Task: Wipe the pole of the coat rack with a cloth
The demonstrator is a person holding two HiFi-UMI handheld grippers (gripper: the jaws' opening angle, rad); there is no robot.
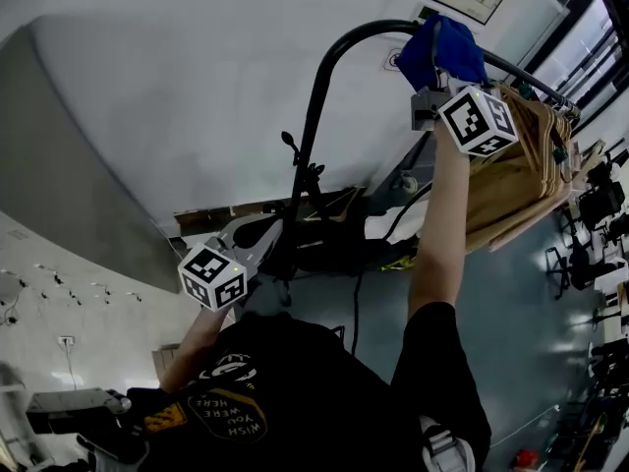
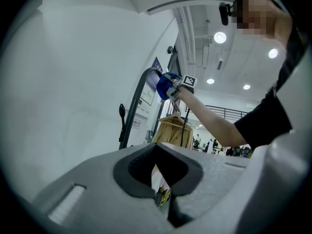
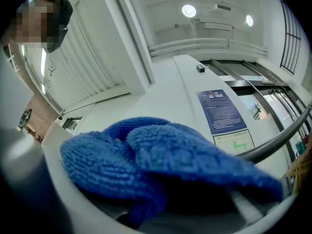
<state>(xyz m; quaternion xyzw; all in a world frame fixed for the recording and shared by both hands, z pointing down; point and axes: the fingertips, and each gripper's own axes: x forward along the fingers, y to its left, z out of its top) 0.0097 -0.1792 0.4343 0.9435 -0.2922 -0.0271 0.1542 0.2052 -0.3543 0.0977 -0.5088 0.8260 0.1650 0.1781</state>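
The coat rack's black pole [image 1: 313,126] rises from the floor, bends at the top and runs right as a bar. A blue cloth [image 1: 447,52] is wrapped over that bar just past the bend, and my right gripper [image 1: 432,79] is shut on it with the arm stretched up. In the right gripper view the cloth [image 3: 161,165] fills the jaws and the bar [image 3: 278,140] comes out at its right. My left gripper [image 1: 263,236] hangs low near the pole's foot, shut and holding nothing. From the left gripper view [image 2: 163,191] I see the pole [image 2: 132,113] and cloth [image 2: 165,87] far off.
Tan coats [image 1: 516,175] hang on hangers along the bar right of the cloth. A white wall [image 1: 177,96] stands close behind the pole, with a poster [image 3: 222,111] on it. Cables and the rack's base [image 1: 324,244] lie on the floor. Office chairs [image 1: 600,205] stand at the right.
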